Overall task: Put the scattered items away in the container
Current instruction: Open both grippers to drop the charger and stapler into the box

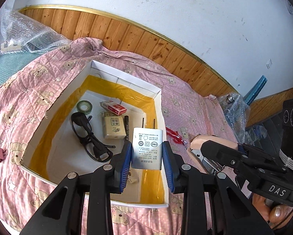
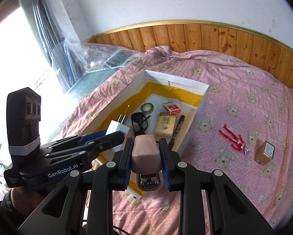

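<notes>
Charger label [image 1: 147, 148] print too small to read; stapler [image 1: 200, 148] half hidden behind the right gripper [image 1: 238, 146], pink clip [image 1: 1, 153] blurred

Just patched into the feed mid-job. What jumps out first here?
Both hands are loaded: the left hand-held gripper clamps a white charger above the yellow-taped white box, and the right hand-held gripper grips a pink stapler at the box's near corner. Red clippers and a small brown box lie loose on the pink quilt.
</notes>
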